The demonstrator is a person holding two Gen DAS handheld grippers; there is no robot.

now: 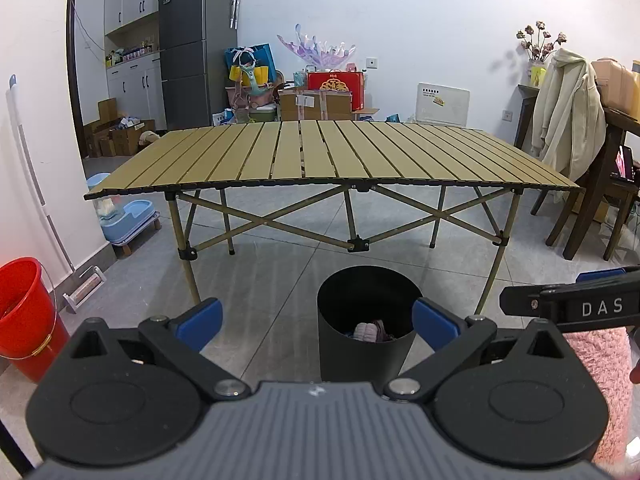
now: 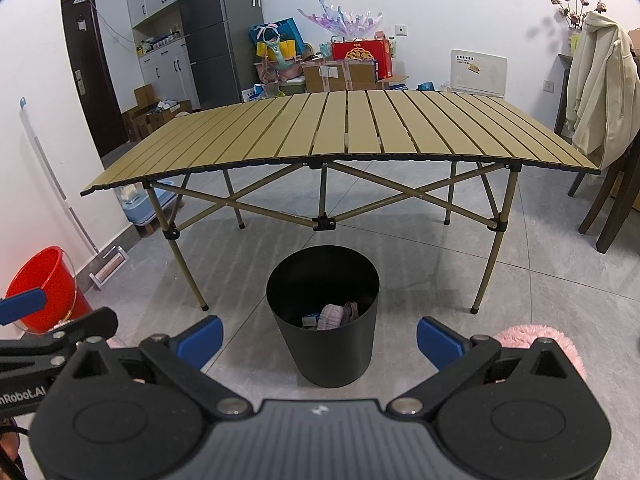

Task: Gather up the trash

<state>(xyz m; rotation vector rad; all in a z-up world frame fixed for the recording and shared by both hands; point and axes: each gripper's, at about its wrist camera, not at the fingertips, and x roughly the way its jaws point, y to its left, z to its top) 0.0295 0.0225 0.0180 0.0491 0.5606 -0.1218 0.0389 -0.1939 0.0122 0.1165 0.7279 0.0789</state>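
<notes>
We are holding left gripper [image 1: 316,320] and right gripper [image 2: 319,338] fingers wide, empty | round black metal bin [image 2: 322,316] containing trash | slatted tan folding tabletop [image 2: 344,128] looking bare | we are judging collection finished; best backing off slowly.

Both views low, facing table [image 1: 320,152]

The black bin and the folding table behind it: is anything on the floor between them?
No, only bare grey floor tiles separate the black bin from the folding table, clearest in the right wrist view.

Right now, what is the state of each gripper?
Left gripper: open, holding nothing.
Right gripper: open, holding nothing.
</notes>
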